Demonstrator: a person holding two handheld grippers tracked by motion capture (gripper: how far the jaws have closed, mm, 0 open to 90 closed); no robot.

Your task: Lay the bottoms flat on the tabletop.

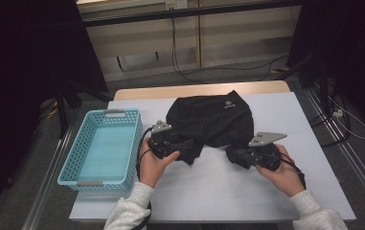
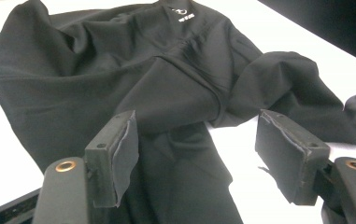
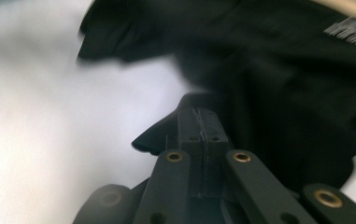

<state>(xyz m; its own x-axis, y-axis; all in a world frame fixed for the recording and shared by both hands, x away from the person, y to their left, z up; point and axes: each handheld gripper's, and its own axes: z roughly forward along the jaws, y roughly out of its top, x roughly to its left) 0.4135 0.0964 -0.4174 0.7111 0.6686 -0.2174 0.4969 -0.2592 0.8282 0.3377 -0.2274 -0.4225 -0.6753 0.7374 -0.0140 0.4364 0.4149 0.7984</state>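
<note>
Black shorts with a small white logo lie crumpled on the white table cover. My left gripper rests at the shorts' left leg. In the left gripper view its jaws stand wide open, with the black cloth lying between and under them and neither pad pressing on it. My right gripper is at the right leg's hem. In the right gripper view, which is blurred, its jaws are closed together on a fold of the cloth that sticks out at their left side.
A light blue perforated basket stands at the table's left edge, beside my left hand. Bare white cover stretches in front of the shorts and to their right. Cables trail across the floor beyond the table.
</note>
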